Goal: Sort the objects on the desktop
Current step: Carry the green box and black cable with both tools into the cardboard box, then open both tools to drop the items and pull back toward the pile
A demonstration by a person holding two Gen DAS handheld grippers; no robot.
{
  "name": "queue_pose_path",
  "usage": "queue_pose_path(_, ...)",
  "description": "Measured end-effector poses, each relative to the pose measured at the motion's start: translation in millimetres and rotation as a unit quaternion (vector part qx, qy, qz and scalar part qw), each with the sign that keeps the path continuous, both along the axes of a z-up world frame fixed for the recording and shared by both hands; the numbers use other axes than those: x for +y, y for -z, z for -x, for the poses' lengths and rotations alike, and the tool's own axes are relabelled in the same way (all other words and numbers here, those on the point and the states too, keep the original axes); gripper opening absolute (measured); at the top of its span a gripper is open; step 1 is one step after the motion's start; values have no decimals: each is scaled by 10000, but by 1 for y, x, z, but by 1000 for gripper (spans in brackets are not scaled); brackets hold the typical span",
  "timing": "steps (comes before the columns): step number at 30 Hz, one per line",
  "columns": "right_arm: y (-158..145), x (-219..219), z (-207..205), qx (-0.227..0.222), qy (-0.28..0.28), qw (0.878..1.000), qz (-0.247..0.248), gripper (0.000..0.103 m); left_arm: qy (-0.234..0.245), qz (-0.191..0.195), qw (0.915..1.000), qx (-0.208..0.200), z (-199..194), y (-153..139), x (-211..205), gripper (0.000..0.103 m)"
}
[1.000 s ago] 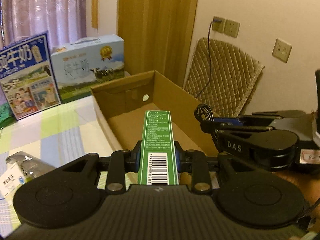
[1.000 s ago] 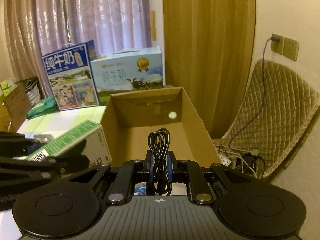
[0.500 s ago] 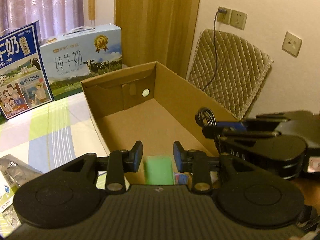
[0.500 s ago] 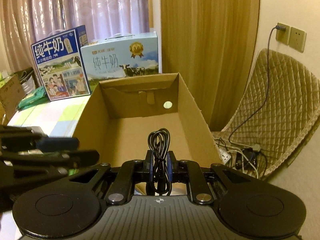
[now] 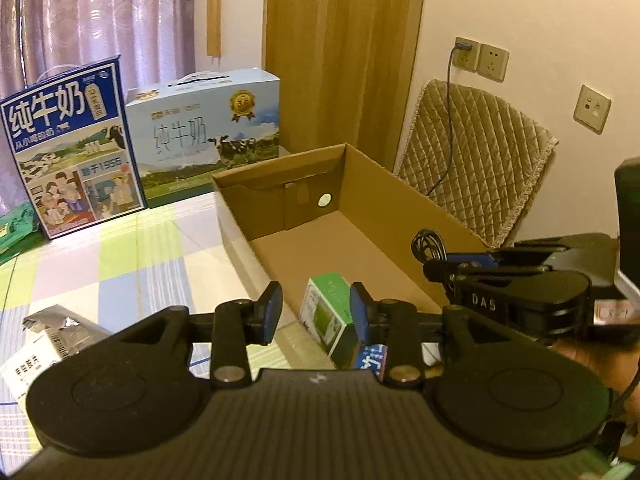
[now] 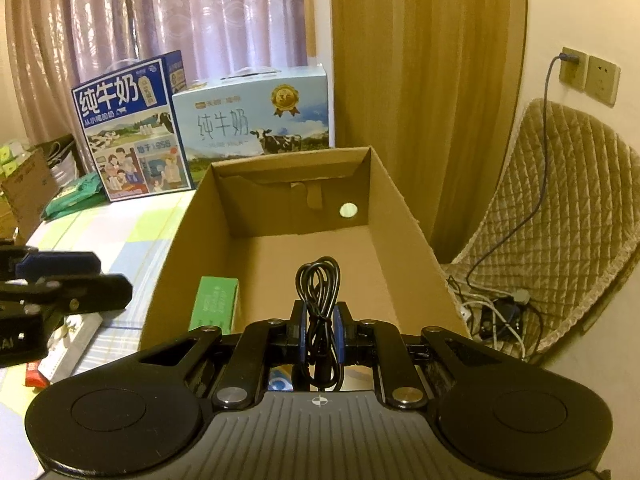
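Note:
A green and white box (image 5: 330,312) lies inside the open cardboard box (image 5: 404,200) near its front left wall; the right wrist view shows the same green box (image 6: 216,304) on the carton's (image 6: 404,220) floor. My left gripper (image 5: 316,314) hangs open above it, nothing between its fingers. My right gripper (image 6: 320,330) is shut on a coiled black cable (image 6: 318,280) over the carton's near end. From the left wrist view the right gripper (image 5: 436,264) and its cable (image 5: 430,244) sit at the carton's right wall.
Two milk cartons (image 5: 72,148) (image 5: 208,132) stand at the back of the checked tablecloth (image 5: 132,256). A silver packet (image 5: 52,336) lies at the left. A quilted chair (image 6: 560,216) and floor cables (image 6: 496,312) are right of the carton. Green packets (image 6: 76,196) lie far left.
My left gripper opened and let go of the green box, which dropped into the cardboard box. The left gripper then rose and drew back. The right gripper kept its hold on the cable.

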State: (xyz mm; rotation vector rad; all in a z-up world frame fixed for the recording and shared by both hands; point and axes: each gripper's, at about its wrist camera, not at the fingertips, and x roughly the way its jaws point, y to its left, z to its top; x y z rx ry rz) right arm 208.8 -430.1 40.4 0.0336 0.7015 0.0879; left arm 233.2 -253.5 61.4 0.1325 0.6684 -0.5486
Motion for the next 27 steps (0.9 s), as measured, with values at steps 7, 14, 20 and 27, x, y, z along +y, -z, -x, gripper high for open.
queue_pose_path(7,-5,2,-1,-131,39,9999,-66,59,-117,38,9999,67,4,3,15,38)
queue_pose_path(14,-11,5,11,-149,-24,9999,-39,61,-311,77,9994,110,16,2,34,43)
queue_pose_path(20,-31,16,30,-319,-110,9994,-90,64,-431,42,9991,6,32,-11,54,53)
queue_pose_path(27,-59,42,54,-552,-287,9979,-168,80,-575,70,9981,-191,56,-32,86,71)
